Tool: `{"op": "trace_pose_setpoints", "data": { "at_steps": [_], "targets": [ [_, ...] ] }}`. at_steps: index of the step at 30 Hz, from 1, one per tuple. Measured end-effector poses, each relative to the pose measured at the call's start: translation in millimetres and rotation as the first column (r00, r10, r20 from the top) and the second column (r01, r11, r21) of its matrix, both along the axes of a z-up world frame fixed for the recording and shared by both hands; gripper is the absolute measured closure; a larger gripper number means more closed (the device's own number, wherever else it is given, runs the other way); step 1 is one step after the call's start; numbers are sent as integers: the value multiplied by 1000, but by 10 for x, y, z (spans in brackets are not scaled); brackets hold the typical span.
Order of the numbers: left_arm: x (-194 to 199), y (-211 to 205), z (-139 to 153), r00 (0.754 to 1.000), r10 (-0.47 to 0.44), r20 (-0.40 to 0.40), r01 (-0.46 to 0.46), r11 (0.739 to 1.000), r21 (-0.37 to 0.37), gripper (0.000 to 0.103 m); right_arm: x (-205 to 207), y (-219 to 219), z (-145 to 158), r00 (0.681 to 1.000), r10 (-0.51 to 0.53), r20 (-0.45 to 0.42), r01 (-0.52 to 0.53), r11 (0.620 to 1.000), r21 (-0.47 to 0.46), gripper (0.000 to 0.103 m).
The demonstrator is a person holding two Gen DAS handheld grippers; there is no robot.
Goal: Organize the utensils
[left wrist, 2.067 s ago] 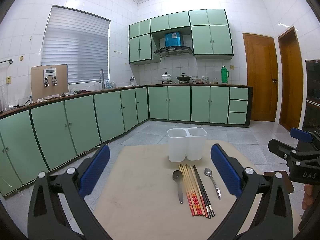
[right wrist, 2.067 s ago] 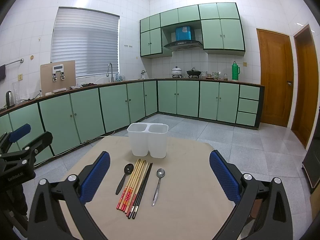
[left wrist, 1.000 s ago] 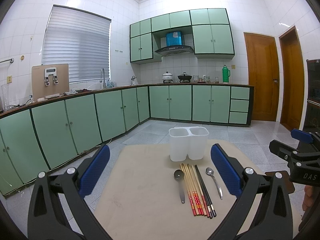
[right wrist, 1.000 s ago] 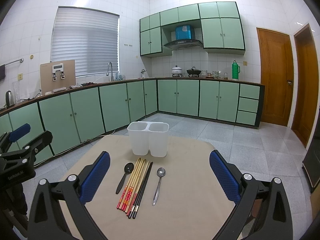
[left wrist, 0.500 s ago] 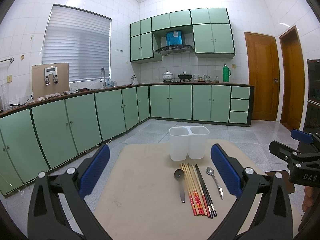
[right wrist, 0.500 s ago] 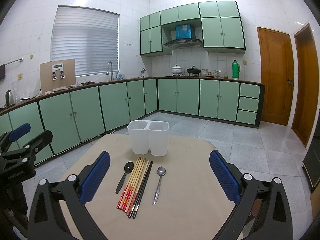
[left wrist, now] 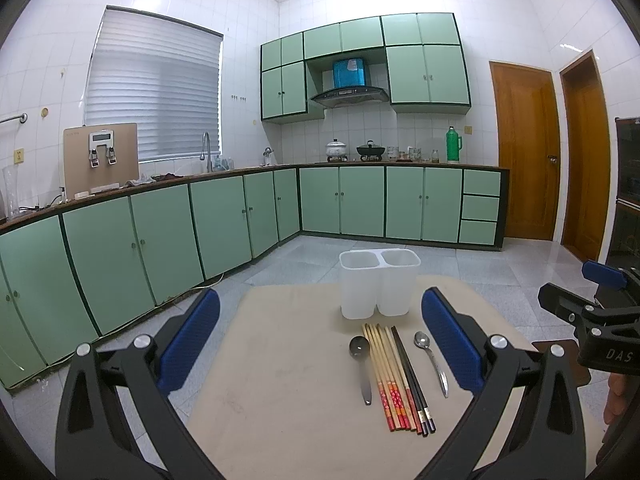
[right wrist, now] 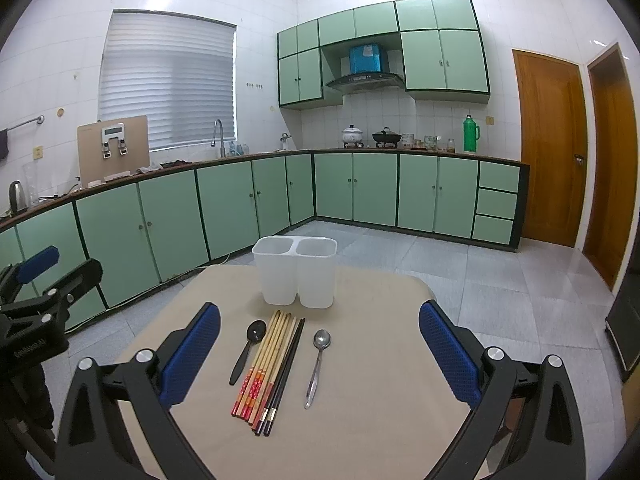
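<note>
A white two-compartment holder (left wrist: 379,283) (right wrist: 296,276) stands upright at the far side of a beige table (left wrist: 288,384) (right wrist: 372,412). In front of it lie a dark spoon (left wrist: 360,364) (right wrist: 248,350), a bundle of chopsticks (left wrist: 396,380) (right wrist: 272,364) and a silver spoon (left wrist: 431,362) (right wrist: 317,362). My left gripper (left wrist: 320,336) is open and empty, above the table's near side. My right gripper (right wrist: 319,344) is open and empty, nearer the utensils. Each gripper shows at the edge of the other's view: the right one (left wrist: 600,312), the left one (right wrist: 36,300).
Green cabinets and a counter run along the left and back walls (left wrist: 224,220). Two wooden doors (left wrist: 524,152) are at the right. The tiled floor (right wrist: 500,280) surrounds the table.
Both views have shifted only slightly; the utensils and holder lie as before. Both grippers stay open.
</note>
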State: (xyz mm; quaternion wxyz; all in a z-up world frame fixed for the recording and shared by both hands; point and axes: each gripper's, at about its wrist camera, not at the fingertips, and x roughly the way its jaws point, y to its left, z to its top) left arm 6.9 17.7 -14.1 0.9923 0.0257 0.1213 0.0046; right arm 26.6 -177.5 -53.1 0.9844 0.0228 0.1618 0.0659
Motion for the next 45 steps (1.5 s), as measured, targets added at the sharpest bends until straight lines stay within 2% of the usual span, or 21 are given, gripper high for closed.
{"op": "trace_pose_setpoints", "data": {
  "at_steps": [13, 19, 22, 26, 31, 37, 45],
  "targets": [
    [187, -27, -23, 999, 0, -43, 0, 1000, 8, 5, 205, -78, -31, 998, -13, -60, 14, 1000, 13, 6],
    [501, 10, -166, 992, -1, -124, 0, 1000, -10, 5, 523, -82, -150, 991, -7, -132, 5, 1000, -13, 6],
    [718, 13, -283, 984, 4, -177, -3, 1000, 7, 5, 768, -72, -255, 984, -8, -176, 4, 1000, -23, 6],
    [1070, 10, -483, 965, 9, -261, -3, 1000, 25, 5, 1095, -73, -434, 970, -14, -243, 7, 1000, -27, 6],
    [1449, 85, -730, 932, -4, -363, 7, 1000, 7, 5, 1550, -42, -739, 936, -19, -350, 4, 999, -43, 7],
    [1751, 104, -999, 897, -7, -442, 11, 1000, 7, 5, 1957, 35, -1063, 896, -6, -444, -16, 999, -47, 19],
    [1985, 14, -1232, 865, -39, -501, 48, 999, 6, 5, 2273, 105, -1342, 847, 11, -531, -39, 998, -42, 37]
  ]
}}
